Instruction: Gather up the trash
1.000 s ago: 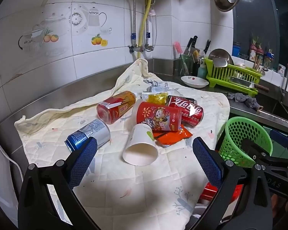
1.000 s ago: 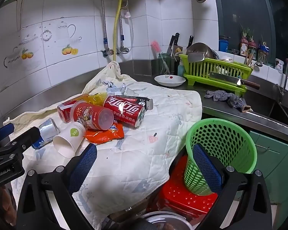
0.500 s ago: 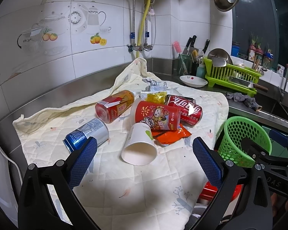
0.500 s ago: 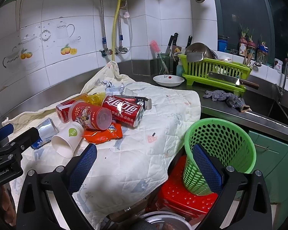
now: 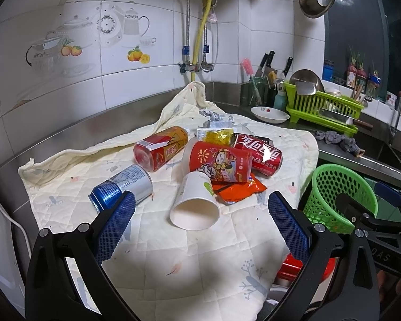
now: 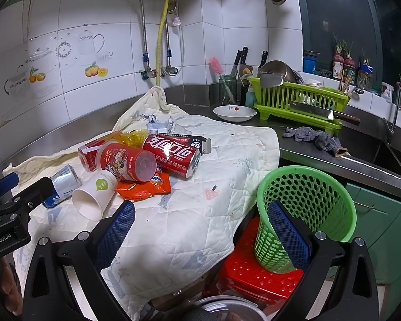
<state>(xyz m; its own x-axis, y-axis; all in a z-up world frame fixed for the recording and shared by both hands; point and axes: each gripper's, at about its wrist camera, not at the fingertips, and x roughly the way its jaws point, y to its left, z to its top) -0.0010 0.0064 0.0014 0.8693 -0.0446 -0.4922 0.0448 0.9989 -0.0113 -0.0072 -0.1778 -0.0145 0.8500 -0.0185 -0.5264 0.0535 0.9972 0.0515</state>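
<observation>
Trash (image 5: 216, 160) lies piled on quilted cloth (image 5: 173, 254); both grippers gape empty.

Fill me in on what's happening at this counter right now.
A person is holding a gripper in each hand, set to collect trash. The left gripper is open and empty, pointed at a white paper cup lying on its side on the quilted cloth. The right gripper is also open and empty, near the green basket on a red stool. Cans, a red cup and an orange wrapper lie piled on the cloth; nothing has been picked up.
</observation>
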